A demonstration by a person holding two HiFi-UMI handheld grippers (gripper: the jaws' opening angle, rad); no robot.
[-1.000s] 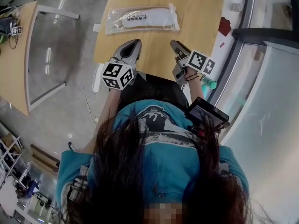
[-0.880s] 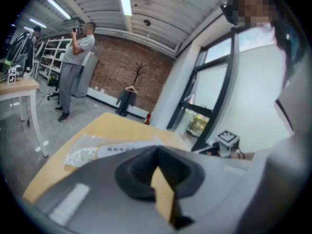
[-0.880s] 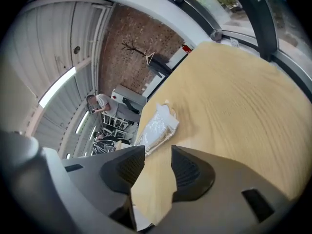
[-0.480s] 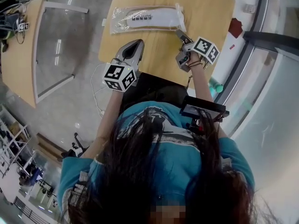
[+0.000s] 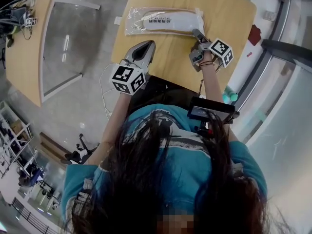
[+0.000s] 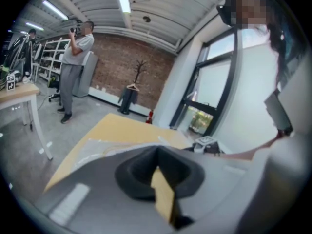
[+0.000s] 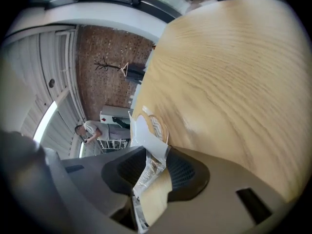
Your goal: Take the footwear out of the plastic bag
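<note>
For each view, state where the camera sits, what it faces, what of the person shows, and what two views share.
Head view: on the person's head, steeply down at the table; hair, arms, left gripper, right gripper show.
Left gripper view: on that gripper, facing across the table; shut jaws show.
Right gripper view: on that gripper, facing the table; jaws closing round the plastic bag's end.
Shared: plastic bag.
</note>
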